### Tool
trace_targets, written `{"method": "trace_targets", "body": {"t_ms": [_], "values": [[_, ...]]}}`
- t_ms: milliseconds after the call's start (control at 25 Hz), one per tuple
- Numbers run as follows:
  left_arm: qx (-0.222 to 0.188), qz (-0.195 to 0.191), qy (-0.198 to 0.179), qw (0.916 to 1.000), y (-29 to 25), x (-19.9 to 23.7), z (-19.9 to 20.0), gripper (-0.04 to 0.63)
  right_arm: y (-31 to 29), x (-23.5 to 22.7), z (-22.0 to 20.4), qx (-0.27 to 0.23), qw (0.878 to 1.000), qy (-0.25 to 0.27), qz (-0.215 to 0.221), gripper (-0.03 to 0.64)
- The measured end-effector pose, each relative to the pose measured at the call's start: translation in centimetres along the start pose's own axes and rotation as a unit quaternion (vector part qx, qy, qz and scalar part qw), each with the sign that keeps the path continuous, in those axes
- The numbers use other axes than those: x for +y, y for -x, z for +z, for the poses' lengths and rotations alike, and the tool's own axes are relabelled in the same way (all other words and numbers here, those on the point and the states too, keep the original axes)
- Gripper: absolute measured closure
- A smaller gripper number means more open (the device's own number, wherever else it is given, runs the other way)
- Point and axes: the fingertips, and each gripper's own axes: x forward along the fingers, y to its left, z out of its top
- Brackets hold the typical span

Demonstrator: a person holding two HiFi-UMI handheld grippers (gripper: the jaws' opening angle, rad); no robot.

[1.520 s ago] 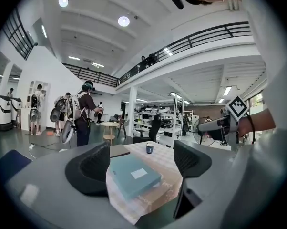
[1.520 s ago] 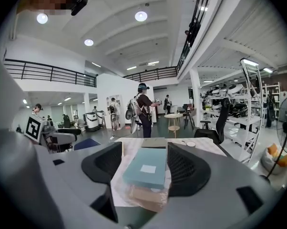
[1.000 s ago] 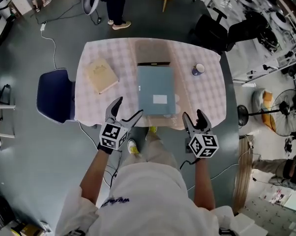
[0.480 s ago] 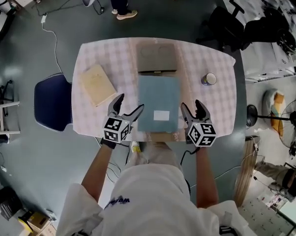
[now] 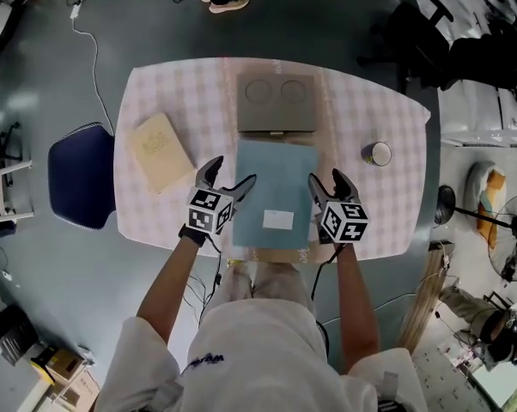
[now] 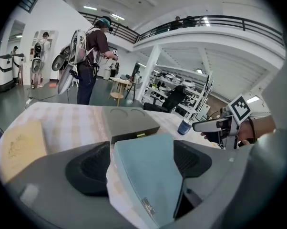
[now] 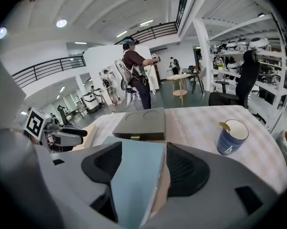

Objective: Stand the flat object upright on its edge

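Note:
The flat object is a blue-grey board with a small white label, lying flat in the middle of the pink checked table. My left gripper is open at the board's left edge. In the left gripper view that edge lies between the spread jaws of the left gripper. My right gripper is open at the board's right edge. In the right gripper view the board runs between the wide jaws of the right gripper. A brown sheet shows under its near end.
A grey box with two round dents touches the board's far end. A tan book lies at the left, a blue cup at the right. A dark blue chair stands left of the table. A person stands beyond the table.
Both grippers have moved forward from the table's near edge to the two side edges of the blue-grey board. The board lies as before.

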Motion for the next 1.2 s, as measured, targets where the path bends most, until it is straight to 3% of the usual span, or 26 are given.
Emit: {"method": "trace_targets", "body": {"t_ms": [320,600,640,680,880,1200], "values": [[0.042,0.01,0.02,0.9989,-5.3,2.9,-2.1,0.181,-4.7,-2.0,-2.7,0.039,0.999,-0.018,0.001,0.321],[0.07,-0.003,0.035,0.9969,-7.3,2.5,-4.5,0.181,-6.6,-2.6,-4.8,0.064,0.998,-0.027,0.008,0.322],[0.072,-0.005,0.044,0.9965,-7.5,2.4,-4.7,0.24,-7.0,-2.4,-5.1,0.072,0.997,-0.027,0.013,0.341],[0.07,-0.001,0.053,0.9961,-7.6,2.4,-4.7,0.266,-7.3,-2.2,-5.4,0.079,0.996,-0.026,0.019,0.431],[0.068,0.016,0.054,0.9961,-7.2,2.1,-4.4,0.276,-7.0,-1.8,-5.6,0.096,0.995,-0.021,0.021,0.437],[0.047,0.015,0.032,0.9983,-4.6,0.7,-2.3,0.285,-4.4,-0.7,-3.9,0.068,0.998,-0.009,0.01,0.439]]}}
